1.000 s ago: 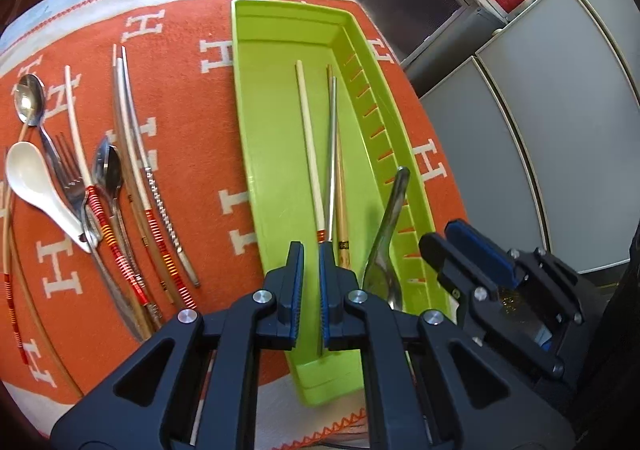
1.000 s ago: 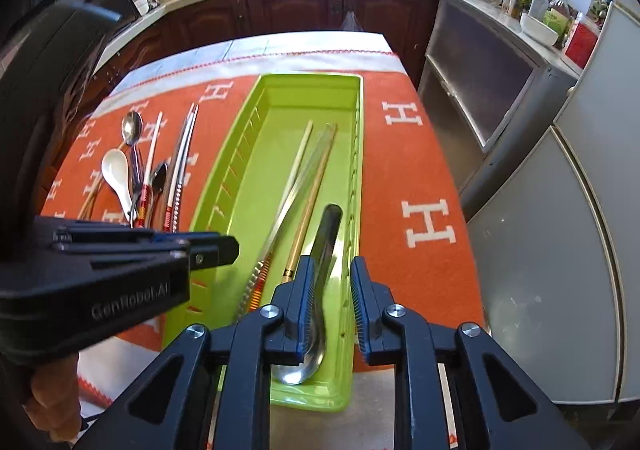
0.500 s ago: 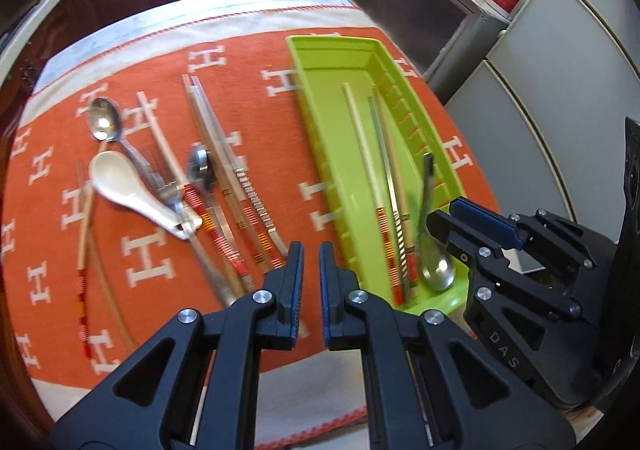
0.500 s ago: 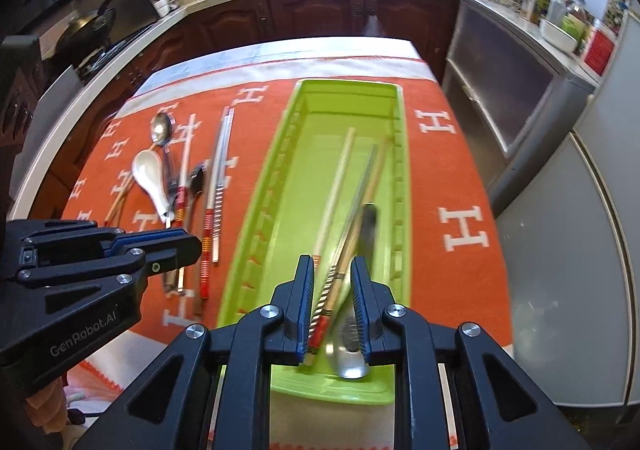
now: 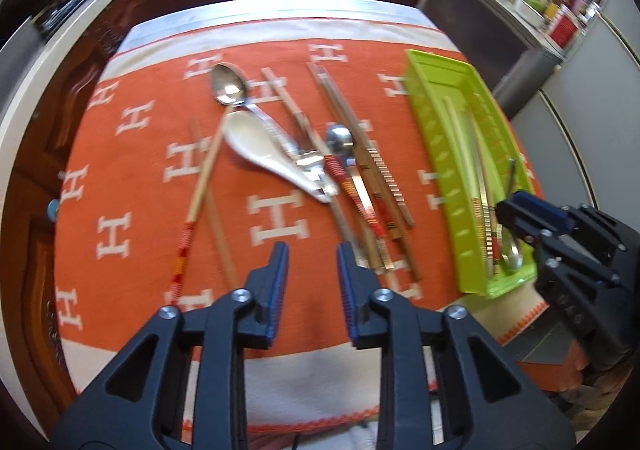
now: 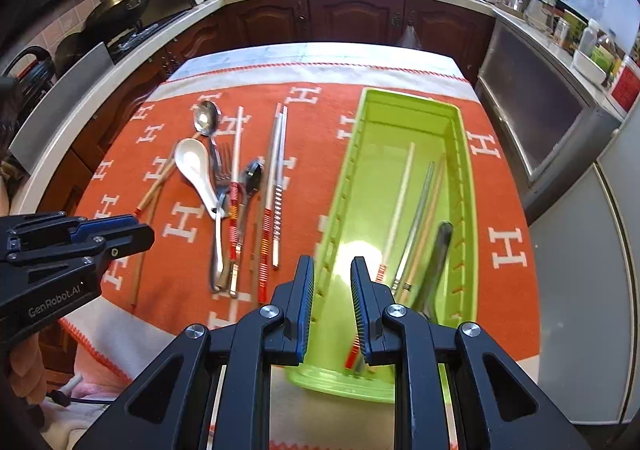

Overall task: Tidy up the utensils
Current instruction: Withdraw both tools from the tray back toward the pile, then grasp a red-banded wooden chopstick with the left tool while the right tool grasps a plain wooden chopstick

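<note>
Both hand-held tools are built of matte black plastic. The left gripper [image 5: 308,262] has two tapering fingers lined on their inner faces with ribbed blue pads, and each finger arm carries round silver screw heads at its joints, with triangular cut-outs in the body below. The right gripper [image 6: 331,278] is made the same way, with blue pads, silver screws and triangular openings. At the left edge of the right wrist view, the other tool's side bears white lettering reading "GenRobot.AI". A thin cable trails at the lower left of that frame.
</note>
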`<state>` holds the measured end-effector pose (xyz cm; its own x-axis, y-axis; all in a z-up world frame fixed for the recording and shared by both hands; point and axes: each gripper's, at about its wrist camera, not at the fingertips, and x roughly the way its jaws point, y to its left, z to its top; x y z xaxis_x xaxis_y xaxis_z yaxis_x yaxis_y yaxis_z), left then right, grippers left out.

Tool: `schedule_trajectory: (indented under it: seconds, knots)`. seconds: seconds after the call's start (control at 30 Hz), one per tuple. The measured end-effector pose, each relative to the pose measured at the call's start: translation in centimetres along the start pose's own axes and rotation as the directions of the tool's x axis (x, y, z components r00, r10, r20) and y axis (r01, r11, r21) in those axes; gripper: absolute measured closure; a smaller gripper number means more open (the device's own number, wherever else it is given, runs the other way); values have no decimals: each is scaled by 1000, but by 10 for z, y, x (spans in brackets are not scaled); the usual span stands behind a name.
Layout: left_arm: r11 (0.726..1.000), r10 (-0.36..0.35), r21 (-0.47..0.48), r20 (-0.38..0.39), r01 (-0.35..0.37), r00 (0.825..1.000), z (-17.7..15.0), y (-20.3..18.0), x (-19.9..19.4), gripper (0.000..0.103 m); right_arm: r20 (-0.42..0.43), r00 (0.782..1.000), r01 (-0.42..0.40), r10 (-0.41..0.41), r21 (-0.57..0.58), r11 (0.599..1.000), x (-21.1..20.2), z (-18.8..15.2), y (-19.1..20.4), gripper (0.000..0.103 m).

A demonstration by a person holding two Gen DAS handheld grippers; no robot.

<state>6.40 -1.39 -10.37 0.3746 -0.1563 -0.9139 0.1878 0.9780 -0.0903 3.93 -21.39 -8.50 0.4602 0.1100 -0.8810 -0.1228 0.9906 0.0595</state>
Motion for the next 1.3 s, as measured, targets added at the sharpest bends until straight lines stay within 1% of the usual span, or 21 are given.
schedule_trajectory:
  seconds: [0.1,0.23,0.4,0.47,0.57,0.67,0.77,0.87,1.07,1.2,1.3]
  knots:
    - [999,22,-43,-1,-22,1000,-4,24,2,77,8,1000,-30,30,-22,999,-2,7,13,71]
    - [992,34,-120,-23,-36,999,-9,59,9,77,2,996,-90,90,-40,995,1,18,31,70]
    - [986,45,-160,-27,-49,999,-14,87,15,77,-6,990,-141,141,-60,988,9,29,55,70]
    - [986,45,-158,-28,-49,999,-13,93,18,77,-12,987,-161,161,-70,984,15,34,67,70]
    - [988,27,-153,-29,-32,999,-12,101,25,77,-22,984,-179,177,-84,980,23,39,79,70]
    - [990,19,-141,-35,-24,999,-10,104,33,77,-35,980,-198,196,-77,977,34,42,89,70]
    - [993,16,-115,-40,-20,999,-5,104,44,77,-55,972,-231,228,-69,970,46,44,97,70]
    - [996,14,-90,-47,-19,999,1,103,56,77,-77,969,-239,234,-76,968,59,46,105,70]
    - [998,31,-60,-74,-36,997,12,104,81,77,-102,962,-263,252,-104,959,79,47,129,70]
    - [998,64,-18,-52,-65,997,16,102,87,77,-116,960,-269,256,-112,957,87,45,137,70]
    - [996,85,-4,-24,-85,996,18,100,90,85,-121,958,-271,258,-107,957,93,46,140,70]
